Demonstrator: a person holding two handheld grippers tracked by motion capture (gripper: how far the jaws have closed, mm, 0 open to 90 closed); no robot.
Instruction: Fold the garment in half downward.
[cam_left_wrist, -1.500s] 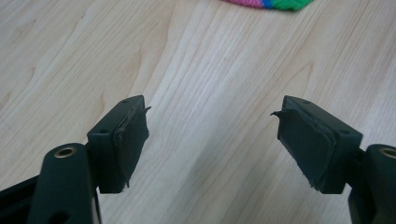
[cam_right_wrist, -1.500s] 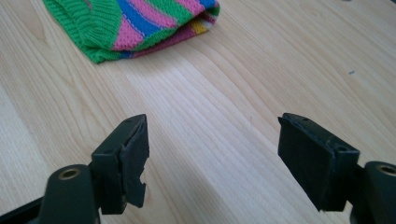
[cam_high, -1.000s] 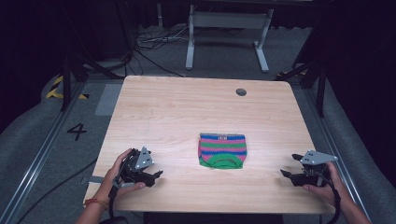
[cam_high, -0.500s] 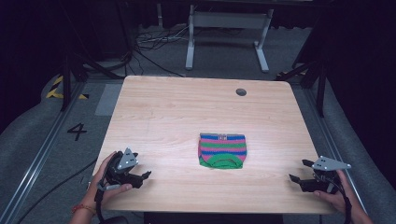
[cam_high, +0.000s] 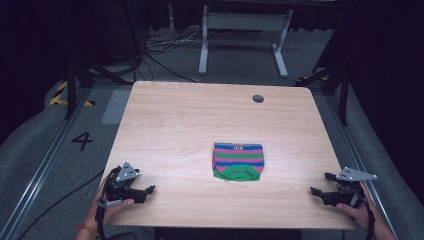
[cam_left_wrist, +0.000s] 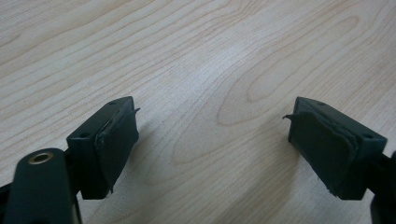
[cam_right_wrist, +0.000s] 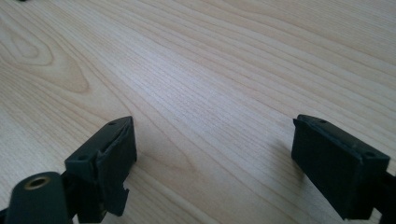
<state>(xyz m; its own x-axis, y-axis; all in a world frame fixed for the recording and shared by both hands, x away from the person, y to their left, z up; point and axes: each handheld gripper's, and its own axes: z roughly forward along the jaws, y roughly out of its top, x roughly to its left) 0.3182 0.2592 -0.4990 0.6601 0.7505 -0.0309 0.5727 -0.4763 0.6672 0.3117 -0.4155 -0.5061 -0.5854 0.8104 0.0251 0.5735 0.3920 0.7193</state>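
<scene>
Both hands have drawn back toward the near edge since the earlier frames: the left gripper (cam_high: 149, 190) now sits at the desk's (cam_high: 200, 115) near-left corner and the right gripper (cam_high: 316, 191) at its near-right corner, each well apart from the cloth. Between them, a little right of centre toward the near half of the desk, lies the striped garment (cam_high: 238, 161), folded flat into a compact packet with pink, blue and green bands and a green hem along its near edge. It looks like soft knit, light and limp; by my judgement it would sag and unfold if lifted from one point, and it should not slip on the wood. A sensible hold would be at the two near corners, or along a side fold, pinching all layers together. On each gripper the fingers (cam_left_wrist: 109, 144) stand wide apart with bare wood between them, and their jaws have just been opening; the right gripper's fingers (cam_right_wrist: 112, 161) hold nothing either.
</scene>
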